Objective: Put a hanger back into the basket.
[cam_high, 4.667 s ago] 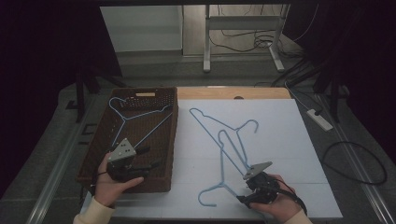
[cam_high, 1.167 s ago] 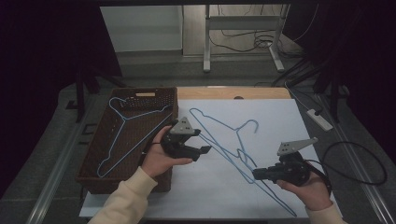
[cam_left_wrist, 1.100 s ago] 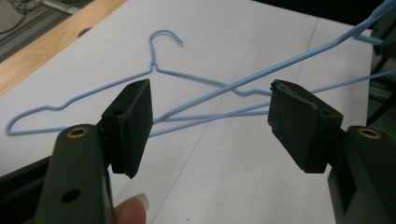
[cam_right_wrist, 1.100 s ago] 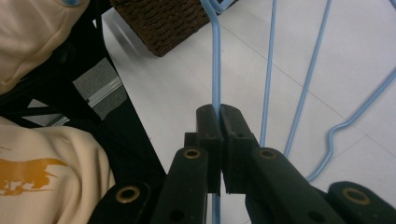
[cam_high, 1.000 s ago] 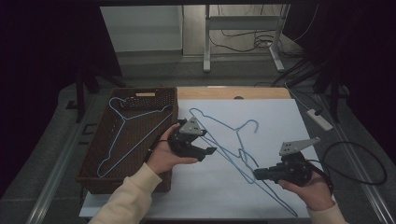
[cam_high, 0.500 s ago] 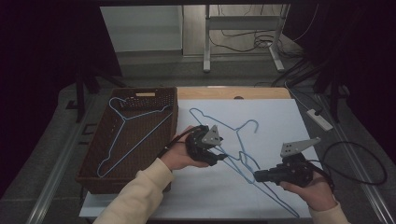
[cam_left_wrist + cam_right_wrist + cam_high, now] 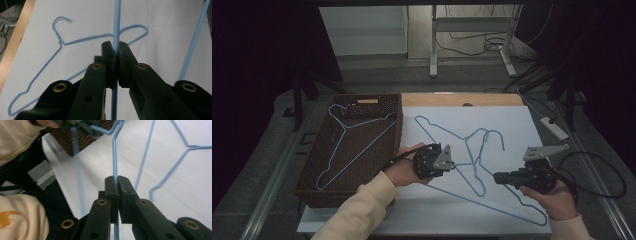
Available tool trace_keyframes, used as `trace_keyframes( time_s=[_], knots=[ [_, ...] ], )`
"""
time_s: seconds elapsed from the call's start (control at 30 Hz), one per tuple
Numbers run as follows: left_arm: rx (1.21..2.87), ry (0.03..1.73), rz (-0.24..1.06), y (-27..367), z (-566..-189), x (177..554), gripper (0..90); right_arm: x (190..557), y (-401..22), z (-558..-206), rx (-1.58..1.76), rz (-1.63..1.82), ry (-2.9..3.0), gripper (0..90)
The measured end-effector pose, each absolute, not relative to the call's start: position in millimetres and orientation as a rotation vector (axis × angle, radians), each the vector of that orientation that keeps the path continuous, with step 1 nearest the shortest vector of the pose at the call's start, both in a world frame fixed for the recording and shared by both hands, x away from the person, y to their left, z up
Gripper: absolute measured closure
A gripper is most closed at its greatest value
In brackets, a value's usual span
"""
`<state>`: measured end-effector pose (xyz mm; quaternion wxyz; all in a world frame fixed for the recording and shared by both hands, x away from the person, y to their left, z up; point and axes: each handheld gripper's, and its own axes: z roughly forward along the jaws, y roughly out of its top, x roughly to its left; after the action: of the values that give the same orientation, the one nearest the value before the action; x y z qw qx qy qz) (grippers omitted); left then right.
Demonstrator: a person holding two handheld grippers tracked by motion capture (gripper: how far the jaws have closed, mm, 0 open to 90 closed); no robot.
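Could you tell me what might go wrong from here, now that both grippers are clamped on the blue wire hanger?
1. The left gripper and right gripper pinch the thin blue wire hanger by a narrow rod; it could slip or twist.
2. A second blue wire hanger lies tangled across it on the white tabletop, so lifting may drag it along.
3. Its hook might catch the brown wicker basket rim.

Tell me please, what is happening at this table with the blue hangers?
A person works with tongs in each hand. The left tongs have just closed on the wire of a blue wire hanger over the white table. The right tongs are shut on that hanger's wire too. A second hanger lies on the table, and a third hanger lies in the brown wicker basket.
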<state>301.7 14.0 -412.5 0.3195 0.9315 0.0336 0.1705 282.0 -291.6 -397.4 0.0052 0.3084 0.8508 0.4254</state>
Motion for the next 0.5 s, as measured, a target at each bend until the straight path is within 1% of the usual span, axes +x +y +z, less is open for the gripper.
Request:
trace_keyframes(
  time_s=[0.1,0.17,0.33,0.4,0.47,0.5],
  knots=[
    [2.431,0.123,0.425,18,-409,300,86.5,284,-291,-398,0.961,1.323,2.636,84.2],
    [2.411,0.147,0.405,23,-407,299,86.6,284,-290,-398,0.951,1.327,2.599,80.0],
    [2.374,0.189,0.360,32,-405,296,86.7,283,-292,-398,0.949,1.397,2.540,78.8],
    [2.343,0.216,0.341,38,-403,296,86.8,281,-293,-396,0.922,1.454,2.501,72.0],
    [2.320,0.243,0.332,43,-401,296,86.8,278,-294,-394,0.904,1.499,2.439,60.1],
    [2.310,0.256,0.329,46,-400,296,86.8,278,-294,-393,0.903,1.522,2.408,55.6]
  ],
)
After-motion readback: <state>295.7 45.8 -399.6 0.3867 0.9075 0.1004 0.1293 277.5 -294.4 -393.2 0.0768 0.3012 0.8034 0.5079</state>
